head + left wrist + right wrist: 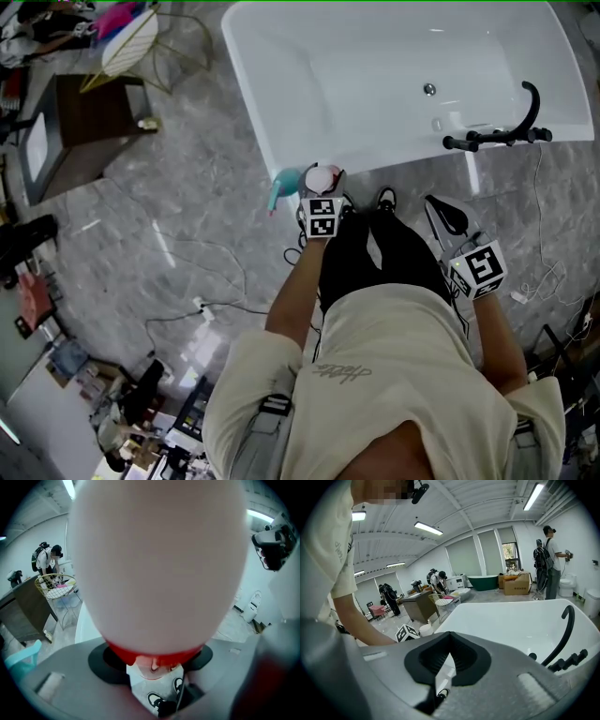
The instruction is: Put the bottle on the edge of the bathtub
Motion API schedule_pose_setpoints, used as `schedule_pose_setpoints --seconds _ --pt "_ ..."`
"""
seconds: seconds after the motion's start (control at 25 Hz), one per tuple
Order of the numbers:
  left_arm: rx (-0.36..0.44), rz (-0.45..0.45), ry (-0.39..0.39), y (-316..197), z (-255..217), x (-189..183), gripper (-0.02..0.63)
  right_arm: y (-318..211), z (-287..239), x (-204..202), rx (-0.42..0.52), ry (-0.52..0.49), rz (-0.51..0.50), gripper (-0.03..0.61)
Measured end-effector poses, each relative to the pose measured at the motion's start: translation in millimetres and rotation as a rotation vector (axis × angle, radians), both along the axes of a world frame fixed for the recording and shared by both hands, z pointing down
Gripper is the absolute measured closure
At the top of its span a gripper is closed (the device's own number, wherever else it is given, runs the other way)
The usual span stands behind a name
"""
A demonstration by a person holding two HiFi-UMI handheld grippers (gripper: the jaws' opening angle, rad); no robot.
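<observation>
A white bottle point(321, 177) with a red band near its cap sits between the jaws of my left gripper point(324, 191), which is shut on it. It hangs just in front of the near rim of the white bathtub point(258, 112). In the left gripper view the bottle point(157, 564) fills most of the picture, its red band down between the jaws of that left gripper point(154, 656). My right gripper point(442, 214) hovers to the right, short of the tub's rim, shut and holding nothing. The right gripper view looks past the right gripper point(450, 637) into the bathtub point(511, 625).
A black faucet point(497, 136) with a curved spout stands on the tub's right rim. A teal object point(277, 192) lies on the marble floor beside the bottle. A dark cabinet point(89, 122) and wire basket point(131, 42) stand at left. Cables point(206, 281) trail over the floor. Other people point(551, 562) stand beyond.
</observation>
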State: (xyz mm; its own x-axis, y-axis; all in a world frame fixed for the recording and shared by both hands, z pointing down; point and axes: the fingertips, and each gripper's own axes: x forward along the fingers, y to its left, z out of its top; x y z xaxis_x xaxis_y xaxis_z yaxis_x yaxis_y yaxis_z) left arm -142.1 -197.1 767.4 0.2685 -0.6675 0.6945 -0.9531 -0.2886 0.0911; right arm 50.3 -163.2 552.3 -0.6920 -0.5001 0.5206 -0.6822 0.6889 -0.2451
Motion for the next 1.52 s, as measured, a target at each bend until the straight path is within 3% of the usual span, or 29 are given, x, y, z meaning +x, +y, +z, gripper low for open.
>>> schedule_pose_setpoints --seconds 0.68,0.96,1.36,1.52 --pt "0.026 -0.151 -0.034 -4 23 -15 0.31 -6 21 16 -0.074 0.034 -0.064 0.577" --pt "0.068 -0.155 -0.079 -3 25 -9 0.305 -6 27 16 -0.092 0.03 -0.083 0.578" --pt "-0.001 -0.142 -0.096 6 25 -8 0.245 -12 25 7 -0.08 -0.024 -0.106 0.577" --pt "0.01 -0.147 -0.087 13 10 -13 0.245 -11 20 -6 -0.057 -0.06 -0.125 0.577"
